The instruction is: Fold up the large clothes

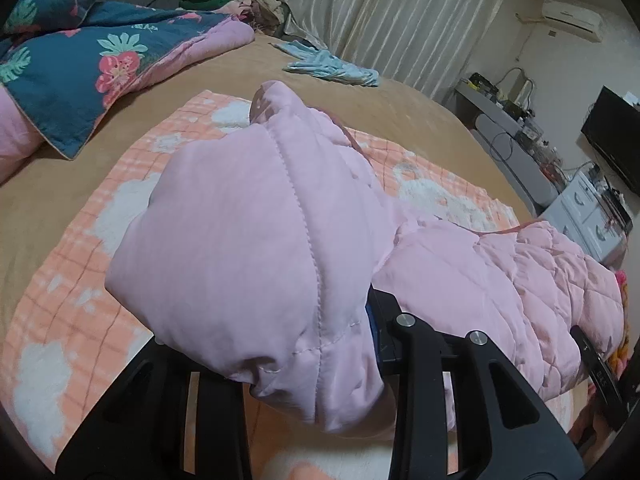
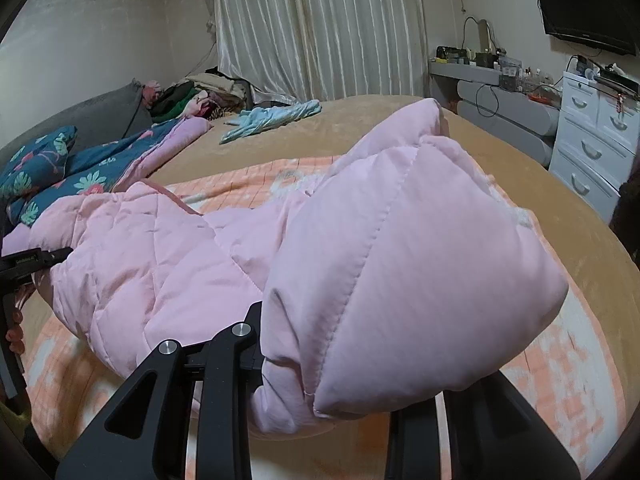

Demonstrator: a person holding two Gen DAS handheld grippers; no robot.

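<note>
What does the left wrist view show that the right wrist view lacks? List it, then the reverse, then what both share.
Only the left wrist view: a wall air conditioner.

Only the right wrist view: the white drawer chest seen front-on, with its handles.

Both: the pink quilted jacket clamped in the left gripper and right gripper, the orange checked blanket, the floral duvet, a light blue garment and the curtains.

tongs tips [image 1: 320,364] hidden under pink jacket [image 1: 248,240]

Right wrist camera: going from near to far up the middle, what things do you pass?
Tongs → pink puffy jacket → orange checked blanket → tan bed cover → blue garment → striped curtains.
</note>
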